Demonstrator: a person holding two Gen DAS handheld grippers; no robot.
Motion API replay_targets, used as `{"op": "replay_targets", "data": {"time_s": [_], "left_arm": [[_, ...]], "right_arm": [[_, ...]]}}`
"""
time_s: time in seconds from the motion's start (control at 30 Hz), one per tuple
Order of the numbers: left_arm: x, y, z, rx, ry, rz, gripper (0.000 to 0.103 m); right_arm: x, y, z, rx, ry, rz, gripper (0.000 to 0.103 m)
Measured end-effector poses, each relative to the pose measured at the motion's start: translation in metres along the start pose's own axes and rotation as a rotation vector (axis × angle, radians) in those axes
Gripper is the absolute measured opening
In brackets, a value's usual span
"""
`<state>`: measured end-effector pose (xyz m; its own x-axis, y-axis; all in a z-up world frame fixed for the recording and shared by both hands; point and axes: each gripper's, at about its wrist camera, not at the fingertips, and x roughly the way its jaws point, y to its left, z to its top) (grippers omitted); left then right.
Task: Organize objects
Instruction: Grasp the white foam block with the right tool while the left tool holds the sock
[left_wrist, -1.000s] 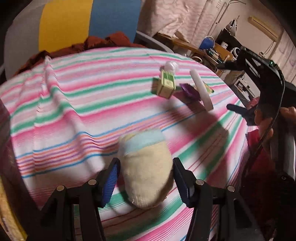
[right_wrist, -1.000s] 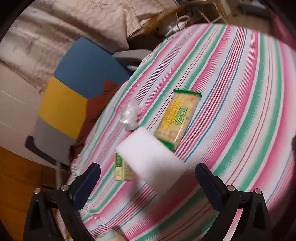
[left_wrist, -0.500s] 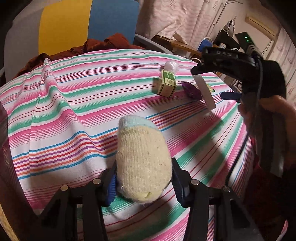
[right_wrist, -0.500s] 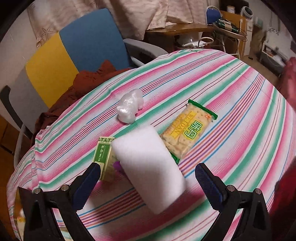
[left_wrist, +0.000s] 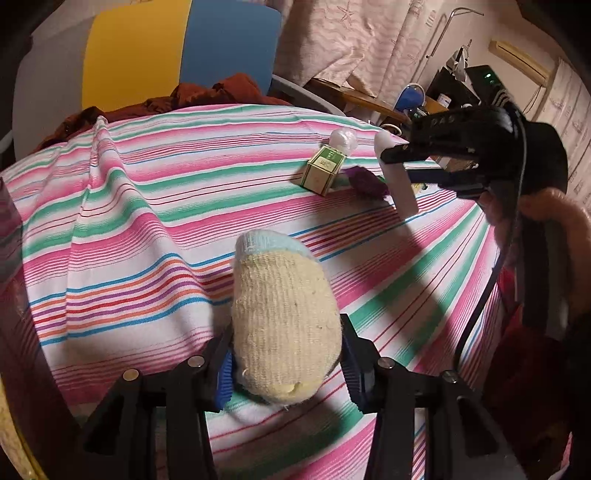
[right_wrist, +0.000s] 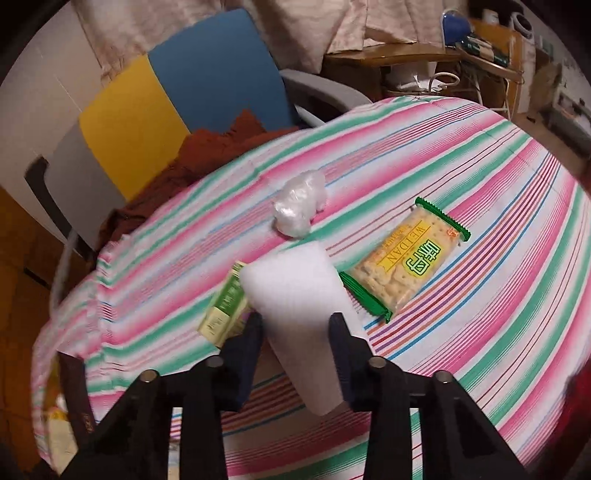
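Observation:
A cream sock with a pale blue cuff (left_wrist: 284, 314) sits between the blue pads of my left gripper (left_wrist: 286, 365), which is shut on it near the table's front edge. My right gripper (right_wrist: 297, 339) is shut on a white foam block (right_wrist: 299, 306); the same foam block (left_wrist: 397, 177) shows in the left wrist view at the far right, held by the right gripper (left_wrist: 406, 162). On the striped cloth lie a small green box (right_wrist: 225, 306), a crumpled clear plastic wad (right_wrist: 299, 210) and a cracker packet (right_wrist: 406, 258).
A purple wrapper (left_wrist: 365, 181) lies beside the green box (left_wrist: 323, 170). A person's hand (left_wrist: 546, 218) holds the right gripper's handle. A blue, yellow and grey chair (right_wrist: 177, 110) with a rust-red cloth (right_wrist: 207, 147) stands behind the table. A cluttered wooden desk (right_wrist: 424, 55) is at the back right.
My left gripper closed on the sock. My right gripper closed on the foam block, which it only framed before, and its view swung down toward the table.

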<state>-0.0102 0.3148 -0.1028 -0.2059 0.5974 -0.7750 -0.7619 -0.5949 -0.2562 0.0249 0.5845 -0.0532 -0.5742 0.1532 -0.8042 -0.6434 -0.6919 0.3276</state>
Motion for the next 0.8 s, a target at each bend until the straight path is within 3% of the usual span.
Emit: {"op": "replay_targets", "data": {"time_s": [0.2,0.37,0.43,0.47,0.5,0.67,0.77,0.8], "left_arm": [[-0.013,-0.003,-0.006,-0.016,0.01,-0.004,0.048],[-0.02,-0.007,-0.013,-0.005,0.018,-0.002,0.048],[-0.02,-0.007,-0.015,-0.01,0.022,-0.003,0.048],[-0.021,-0.007,-0.016,-0.013,0.024,-0.005,0.048],[-0.022,-0.007,-0.017,-0.014,0.024,-0.008,0.048],[-0.028,-0.007,-0.019,-0.02,0.017,-0.026,0.048],[-0.033,-0.005,-0.019,-0.034,0.012,-0.038,0.048],[-0.034,-0.004,-0.019,-0.038,0.011,-0.042,0.048]], "right_arm": [[-0.015,-0.008,0.001,0.057,-0.042,0.103,0.025],[-0.007,-0.009,0.001,0.077,-0.015,0.084,0.029],[-0.003,-0.009,0.002,0.068,-0.016,0.066,0.042],[0.002,-0.011,0.002,0.082,0.009,0.06,0.062],[0.008,-0.013,0.001,0.096,0.033,0.052,0.073],[0.018,-0.017,0.002,0.121,0.049,0.013,0.084],[0.024,-0.014,0.002,0.097,0.06,0.009,0.083],[0.026,-0.011,0.002,0.078,0.067,0.013,0.073]]}}
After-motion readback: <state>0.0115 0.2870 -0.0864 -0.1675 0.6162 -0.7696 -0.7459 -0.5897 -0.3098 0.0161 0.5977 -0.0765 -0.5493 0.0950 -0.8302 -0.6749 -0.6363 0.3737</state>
